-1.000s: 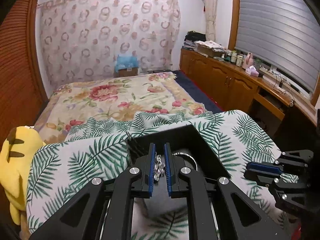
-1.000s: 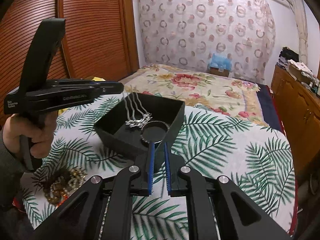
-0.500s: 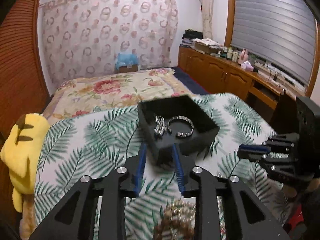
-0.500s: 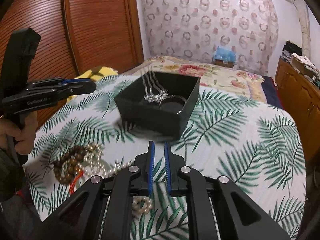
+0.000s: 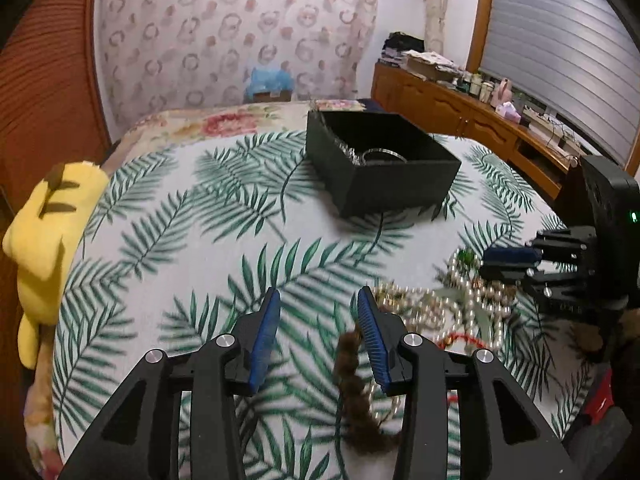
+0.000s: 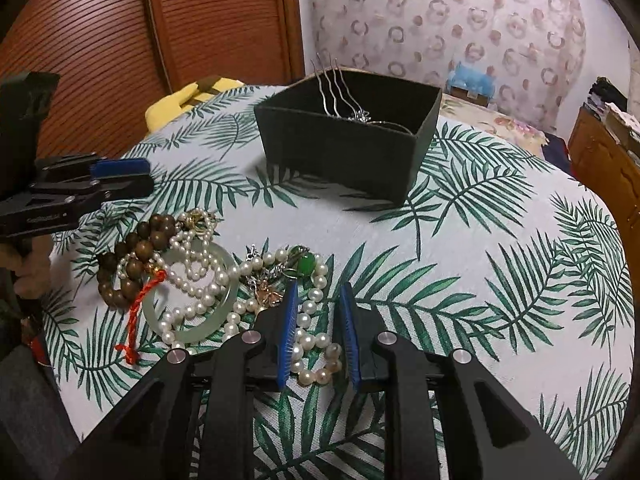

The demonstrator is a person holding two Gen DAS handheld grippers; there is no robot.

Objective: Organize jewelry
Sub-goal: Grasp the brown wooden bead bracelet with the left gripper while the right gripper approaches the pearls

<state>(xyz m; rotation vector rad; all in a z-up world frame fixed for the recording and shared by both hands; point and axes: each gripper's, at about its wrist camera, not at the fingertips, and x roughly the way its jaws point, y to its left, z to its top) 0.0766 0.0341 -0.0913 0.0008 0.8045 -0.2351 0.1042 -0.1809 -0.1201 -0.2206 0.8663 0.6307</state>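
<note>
A black box (image 5: pixel 384 196) (image 6: pixel 340 152) stands at the back of the table, holding a silver hair comb (image 6: pixel 336 88) and a silver bangle (image 5: pixel 384 156). Nearer lies a tangled pile: a wooden bead bracelet (image 6: pixel 132 260) (image 5: pixel 356 380), a pearl necklace (image 6: pixel 196 272), a pale jade ring (image 6: pixel 200 330) and a green pendant (image 6: pixel 306 263). My left gripper (image 5: pixel 318 300) (image 6: pixel 120 178) hovers at the pile's left with its jaws opening; the wooden beads lie by its right finger, untouched. My right gripper (image 6: pixel 319 292) (image 5: pixel 508 262) is opening too, with a pearl strand (image 6: pixel 316 344) lying loose between its fingers.
The round table wears a palm-leaf cloth (image 5: pixel 200 240). A yellow plush toy (image 5: pixel 48 240) sits at its left edge. Beyond are a flowered bed (image 5: pixel 224 120) and a wooden cabinet (image 5: pixel 460 112) along the right wall. A person's hand (image 6: pixel 32 264) holds the left gripper.
The left gripper let go of the silver comb in the box. Both grippers drew back from the box, sank toward the jewelry pile, and their jaws have widened.
</note>
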